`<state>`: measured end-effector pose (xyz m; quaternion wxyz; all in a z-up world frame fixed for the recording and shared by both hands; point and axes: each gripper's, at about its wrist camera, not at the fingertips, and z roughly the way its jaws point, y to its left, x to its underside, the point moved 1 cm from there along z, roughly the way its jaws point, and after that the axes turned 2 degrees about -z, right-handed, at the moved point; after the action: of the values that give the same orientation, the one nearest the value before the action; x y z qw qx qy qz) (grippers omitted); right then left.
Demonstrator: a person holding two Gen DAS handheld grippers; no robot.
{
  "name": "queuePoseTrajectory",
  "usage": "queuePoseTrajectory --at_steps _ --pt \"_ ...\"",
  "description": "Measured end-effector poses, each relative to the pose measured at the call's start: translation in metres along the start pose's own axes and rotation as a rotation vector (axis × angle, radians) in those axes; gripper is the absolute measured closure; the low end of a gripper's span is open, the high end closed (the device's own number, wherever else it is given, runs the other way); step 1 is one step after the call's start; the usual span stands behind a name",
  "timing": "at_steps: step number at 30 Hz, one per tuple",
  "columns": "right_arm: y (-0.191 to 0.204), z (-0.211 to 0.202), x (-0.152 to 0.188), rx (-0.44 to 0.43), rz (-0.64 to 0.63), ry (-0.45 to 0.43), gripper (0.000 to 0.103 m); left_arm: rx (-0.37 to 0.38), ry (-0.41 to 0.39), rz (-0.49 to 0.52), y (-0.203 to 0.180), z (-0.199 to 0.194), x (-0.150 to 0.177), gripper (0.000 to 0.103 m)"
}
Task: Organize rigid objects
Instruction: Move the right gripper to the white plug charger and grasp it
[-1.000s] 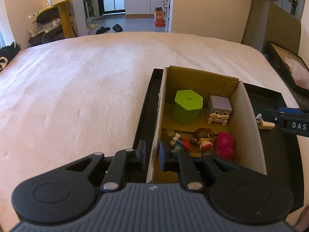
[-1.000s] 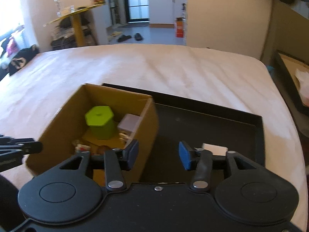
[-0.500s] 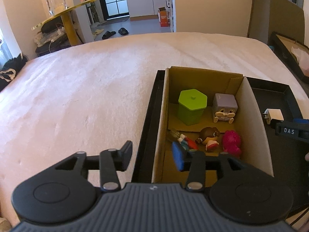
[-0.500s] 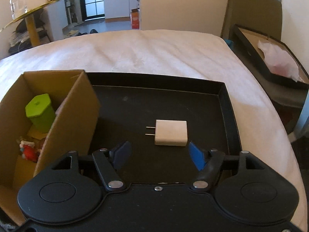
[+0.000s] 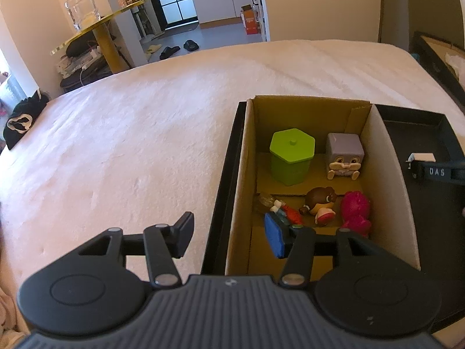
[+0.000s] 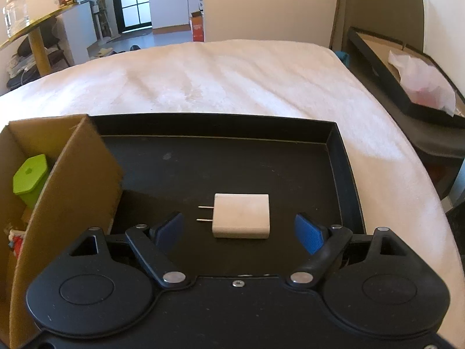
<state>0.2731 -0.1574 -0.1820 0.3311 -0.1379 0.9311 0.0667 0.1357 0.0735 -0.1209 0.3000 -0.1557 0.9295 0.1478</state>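
A white plug adapter lies flat in the black tray, prongs to the left. My right gripper is open, its fingers on either side of the adapter and just short of it. A cardboard box stands in the tray's left part. It holds a green hexagonal jar, a grey cube toy, a brown figure, a pink toy and a small red-and-white figure. My left gripper is open and straddles the box's left wall.
The tray sits on a pale pink bed cover. A second black tray with white paper stands off the bed at the right. A yellow round table with a glass jar stands far left.
My left gripper has opened from around the box's left wall and pulled back. My right gripper swung right from the box to the adapter and opened wider.
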Motion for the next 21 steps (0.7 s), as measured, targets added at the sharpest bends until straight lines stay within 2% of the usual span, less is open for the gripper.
queuePoseTrajectory --at_steps 8,10,12,21 --pt "0.006 0.024 0.004 -0.001 -0.002 0.033 0.021 -0.002 0.004 0.004 0.000 -0.001 0.001 0.051" --pt "0.008 0.027 0.005 -0.004 -0.022 0.029 0.025 0.000 0.002 0.000 0.000 -0.001 0.000 0.051" --pt "0.011 0.023 0.006 -0.006 -0.049 0.016 0.042 0.000 0.001 0.000 0.001 -0.001 0.000 0.051" --pt "0.001 0.005 0.004 -0.039 0.009 0.088 0.043 0.010 0.009 -0.020 0.005 0.000 0.001 0.051"
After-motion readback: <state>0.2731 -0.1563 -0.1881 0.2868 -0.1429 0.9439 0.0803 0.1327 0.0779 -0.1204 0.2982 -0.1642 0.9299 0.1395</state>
